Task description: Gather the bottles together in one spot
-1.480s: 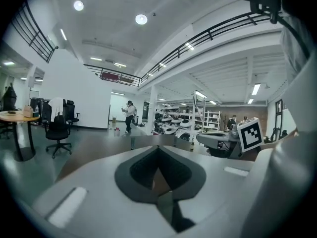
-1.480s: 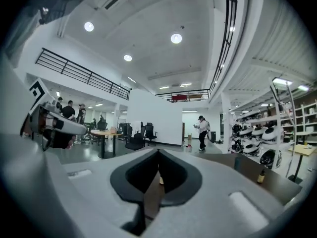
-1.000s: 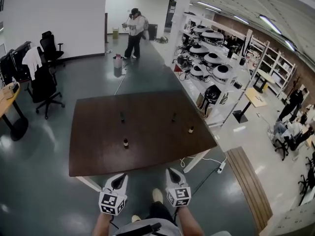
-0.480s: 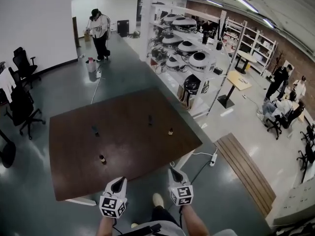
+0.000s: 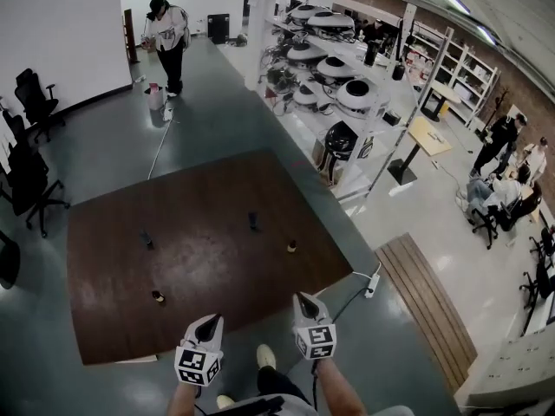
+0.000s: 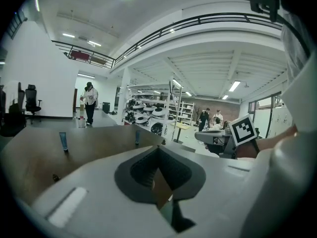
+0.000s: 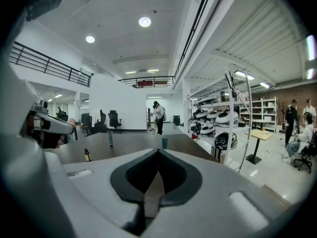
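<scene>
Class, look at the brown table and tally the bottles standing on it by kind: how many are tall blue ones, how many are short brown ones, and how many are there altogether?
Tall blue bottles: 2
Short brown bottles: 2
Total: 4
</scene>
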{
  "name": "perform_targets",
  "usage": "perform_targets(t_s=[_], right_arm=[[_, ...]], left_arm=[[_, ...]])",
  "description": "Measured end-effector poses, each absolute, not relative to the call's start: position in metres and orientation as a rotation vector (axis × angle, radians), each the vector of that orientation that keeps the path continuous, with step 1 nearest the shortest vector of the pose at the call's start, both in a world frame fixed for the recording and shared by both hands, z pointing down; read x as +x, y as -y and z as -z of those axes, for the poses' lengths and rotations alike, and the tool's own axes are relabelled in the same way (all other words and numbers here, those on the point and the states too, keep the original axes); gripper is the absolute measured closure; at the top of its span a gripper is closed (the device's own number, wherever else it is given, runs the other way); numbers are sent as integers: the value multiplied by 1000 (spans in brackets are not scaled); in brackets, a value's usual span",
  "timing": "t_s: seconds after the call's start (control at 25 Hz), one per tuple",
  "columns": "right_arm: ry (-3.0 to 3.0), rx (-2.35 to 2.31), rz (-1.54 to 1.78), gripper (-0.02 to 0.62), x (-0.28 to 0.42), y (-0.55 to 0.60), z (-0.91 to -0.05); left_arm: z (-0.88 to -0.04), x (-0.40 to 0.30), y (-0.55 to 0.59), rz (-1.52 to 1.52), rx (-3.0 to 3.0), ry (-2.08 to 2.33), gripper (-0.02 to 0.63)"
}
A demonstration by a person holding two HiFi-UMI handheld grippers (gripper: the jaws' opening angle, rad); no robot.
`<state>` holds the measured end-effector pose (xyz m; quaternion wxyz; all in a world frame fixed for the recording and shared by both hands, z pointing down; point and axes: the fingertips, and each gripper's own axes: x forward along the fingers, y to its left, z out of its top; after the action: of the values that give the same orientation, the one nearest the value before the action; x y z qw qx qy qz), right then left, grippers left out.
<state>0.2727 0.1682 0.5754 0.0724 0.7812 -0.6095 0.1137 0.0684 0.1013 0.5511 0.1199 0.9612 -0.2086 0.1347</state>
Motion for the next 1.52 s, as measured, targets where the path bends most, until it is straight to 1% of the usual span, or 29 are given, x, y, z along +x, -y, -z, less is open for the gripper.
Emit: perform_targets(t_s=[0.52, 1.04, 1.12, 1.24, 1.4, 1.52], right_arm=[[1841, 2252, -509, 594, 342, -110, -649], [1867, 2172, -560, 592, 375, -71, -696], [1860, 2166, -570, 526, 381, -65, -701], [1844, 2162, -555, 516, 387, -58, -711], [1843, 2153, -551, 453, 393, -45, -720], [1842, 2132, -553, 436, 395, -35, -723]], left_arm=[[-598, 126, -53, -530, 2705, 688, 606], [-620, 163, -37, -593, 2629, 728, 606], [-621, 163, -35, -601, 2619, 739, 606], [-625, 162, -33, -614, 2609, 748, 606], [-628, 160, -33, -620, 2601, 754, 606], [-628, 159, -33, -629, 2595, 758, 606]])
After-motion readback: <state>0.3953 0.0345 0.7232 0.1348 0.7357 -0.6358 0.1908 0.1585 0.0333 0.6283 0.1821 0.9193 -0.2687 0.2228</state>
